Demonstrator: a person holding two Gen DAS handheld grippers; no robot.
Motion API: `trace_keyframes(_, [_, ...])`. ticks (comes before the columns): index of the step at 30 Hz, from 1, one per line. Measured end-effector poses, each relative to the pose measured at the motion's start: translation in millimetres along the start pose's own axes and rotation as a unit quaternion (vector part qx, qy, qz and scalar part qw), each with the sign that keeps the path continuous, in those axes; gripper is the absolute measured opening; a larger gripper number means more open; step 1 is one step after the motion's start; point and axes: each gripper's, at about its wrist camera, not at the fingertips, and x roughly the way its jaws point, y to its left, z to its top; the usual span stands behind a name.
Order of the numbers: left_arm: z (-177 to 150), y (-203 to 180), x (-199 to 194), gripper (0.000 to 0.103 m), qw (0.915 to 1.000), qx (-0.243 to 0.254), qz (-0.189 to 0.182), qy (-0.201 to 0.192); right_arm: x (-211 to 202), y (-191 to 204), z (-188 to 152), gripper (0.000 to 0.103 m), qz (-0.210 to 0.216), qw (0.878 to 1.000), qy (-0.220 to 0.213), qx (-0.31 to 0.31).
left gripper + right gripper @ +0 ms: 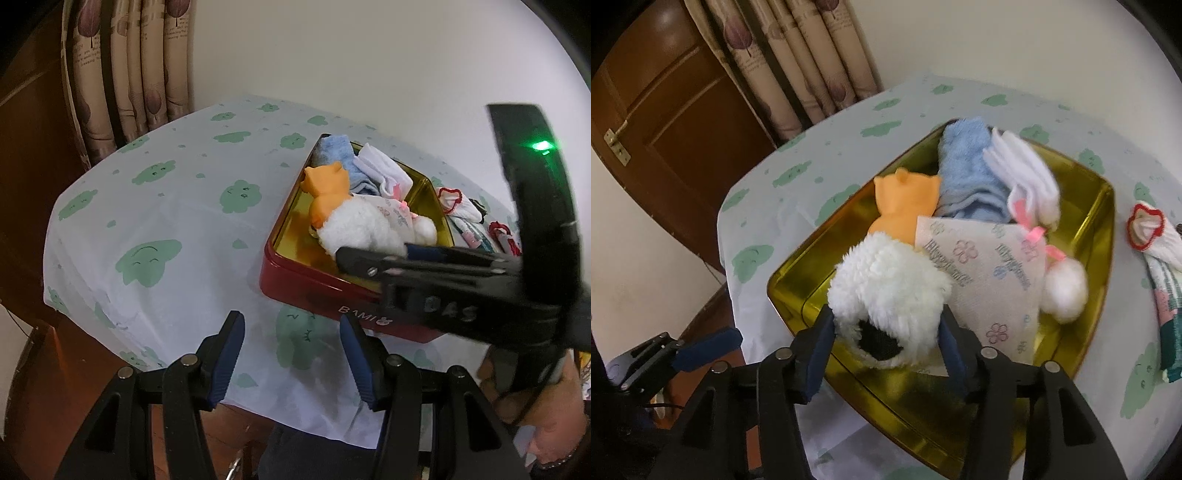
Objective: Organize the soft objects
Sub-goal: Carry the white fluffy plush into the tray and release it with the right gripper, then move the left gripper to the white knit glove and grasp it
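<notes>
A red tin (295, 280) with a gold inside (798, 295) stands on the clouded tablecloth. In it lie an orange cat toy (905, 199), a blue towel (964, 166), a white folded cloth (1023, 170), a printed tissue pack (990, 266) and a white pompom (1065, 291) with pink ribbon. A white fluffy plush (890, 288) rests at the tin's near end, between the pads of my right gripper (886, 314), whose jaws stand apart around it without squeezing. My left gripper (291, 321) hangs open over the cloth in front of the tin, with nothing in it.
Socks with red trim (1160, 258) lie on the tablecloth (166, 229) right of the tin. A curtain (129, 74) and a brown door (665, 129) stand behind the table's left side. A hand (546, 417) holds the right gripper's handle.
</notes>
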Motion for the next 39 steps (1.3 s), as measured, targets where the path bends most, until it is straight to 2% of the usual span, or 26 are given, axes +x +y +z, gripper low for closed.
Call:
trace_keyframes(4, [-1, -3, 0, 0.055, 0.9999, 0.008, 0.009, 0.0, -17, -2, 2, 0.069, 0.013, 1.0, -0.027, 0.005])
trace_keyframes(9, [-1, -6, 0, 0.055, 0.9997, 0.017, 0.015, 0.001, -44, -10, -6, 0.069, 0.012, 0.998, -0.067, 0.019])
trace_keyframes(12, [-2, -8, 2, 0.055, 0.9995, 0.025, 0.019, 0.006, -71, -28, -26, 0.073, -0.008, 0.994, -0.099, 0.04])
trace_keyframes(15, [-4, -12, 1, 0.055, 0.9991, 0.035, 0.022, 0.005, -100, -58, -55, 0.076, -0.053, 0.989, -0.122, 0.068])
trace_keyframes(19, [-7, -19, 2, 0.055, 0.9985, 0.049, 0.023, 0.007, -134, -115, -101, 0.078, -0.157, 0.974, -0.126, 0.102])
trace_keyframes(24, [-13, -32, 5, 0.055, 0.9967, 0.075, 0.026, 0.013, -167, -198, -166, 0.079, -0.263, 0.943, -0.099, 0.178])
trace_keyframes(30, [-26, -56, 9, 0.055, 0.9915, 0.126, 0.021, 0.02, -194, -259, -218, 0.079, -0.337, 0.907, -0.081, 0.239])
trace_keyframes(32, [-31, -66, 11, 0.055, 0.9893, 0.143, 0.006, 0.028, -201, -270, -223, 0.079, -0.336, 0.904, -0.086, 0.25])
trace_keyframes(34, [-36, -77, 12, 0.055, 0.9869, 0.155, -0.016, 0.042, -203, -275, -222, 0.088, -0.33, 0.904, -0.095, 0.256])
trace_keyframes(37, [-36, -96, 10, 0.055, 0.9828, 0.167, -0.055, 0.056, -197, -277, -218, 0.091, -0.307, 0.912, -0.096, 0.253])
trace_keyframes(39, [-31, -111, 7, 0.055, 0.98, 0.18, -0.068, 0.051, -192, -272, -215, 0.091, -0.298, 0.917, -0.097, 0.246])
